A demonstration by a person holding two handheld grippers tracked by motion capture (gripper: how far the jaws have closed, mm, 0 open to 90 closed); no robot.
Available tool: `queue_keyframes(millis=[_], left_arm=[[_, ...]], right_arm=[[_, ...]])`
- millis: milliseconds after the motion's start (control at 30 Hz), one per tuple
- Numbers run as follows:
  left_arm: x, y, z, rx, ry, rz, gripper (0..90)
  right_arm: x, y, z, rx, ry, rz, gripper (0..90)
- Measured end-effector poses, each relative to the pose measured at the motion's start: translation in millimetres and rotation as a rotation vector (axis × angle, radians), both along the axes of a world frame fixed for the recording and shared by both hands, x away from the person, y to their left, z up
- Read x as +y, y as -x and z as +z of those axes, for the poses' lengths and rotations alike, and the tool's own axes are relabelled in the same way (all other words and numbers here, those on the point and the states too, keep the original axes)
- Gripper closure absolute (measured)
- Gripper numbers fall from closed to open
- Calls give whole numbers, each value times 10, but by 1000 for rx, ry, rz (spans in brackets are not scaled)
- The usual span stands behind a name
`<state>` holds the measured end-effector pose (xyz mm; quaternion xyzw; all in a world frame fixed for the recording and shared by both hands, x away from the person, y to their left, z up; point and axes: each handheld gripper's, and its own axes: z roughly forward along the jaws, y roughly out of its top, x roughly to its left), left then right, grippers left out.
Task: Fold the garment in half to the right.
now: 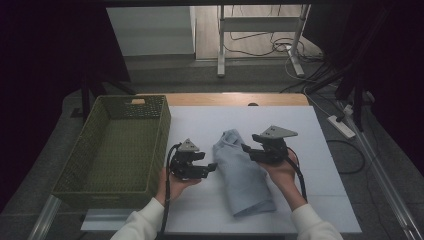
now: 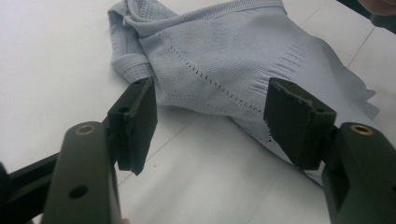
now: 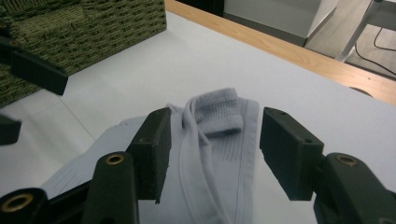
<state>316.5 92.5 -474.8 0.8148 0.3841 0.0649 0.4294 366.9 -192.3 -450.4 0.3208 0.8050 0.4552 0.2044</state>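
On the white table, a folded, rib-knit pale-blue garment beside a woven basket

free: white mat right of garment | blocked: left by woven basket

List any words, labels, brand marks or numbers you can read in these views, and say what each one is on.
None can be read.
The folded pale blue garment shows knit patterning but no readable tag or print.
The green woven basket, the left gripper and the right gripper carry no visible lettering.
The white table cover is plain.
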Motion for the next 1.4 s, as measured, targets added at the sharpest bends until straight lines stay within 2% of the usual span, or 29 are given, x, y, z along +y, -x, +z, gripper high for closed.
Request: queue_keyframes(millis=[200, 367, 933, 1200, 1400], left_arm=[[-1, 16, -7, 0, -3, -3, 352], [13, 26, 0, -3, 1, 2, 352], [49, 43, -3, 2, 8, 19, 352], [65, 42, -10, 6, 8, 23, 351], [61, 47, -16, 1, 6, 20, 349]], right_arm=[[119, -125, 14, 1, 11, 15, 439], [185, -169, 32, -11, 12, 19, 439], [379, -322, 11, -1, 28, 46, 441], [511, -378, -78, 9, 83, 63, 450], [522, -453, -183, 51, 117, 56, 467]])
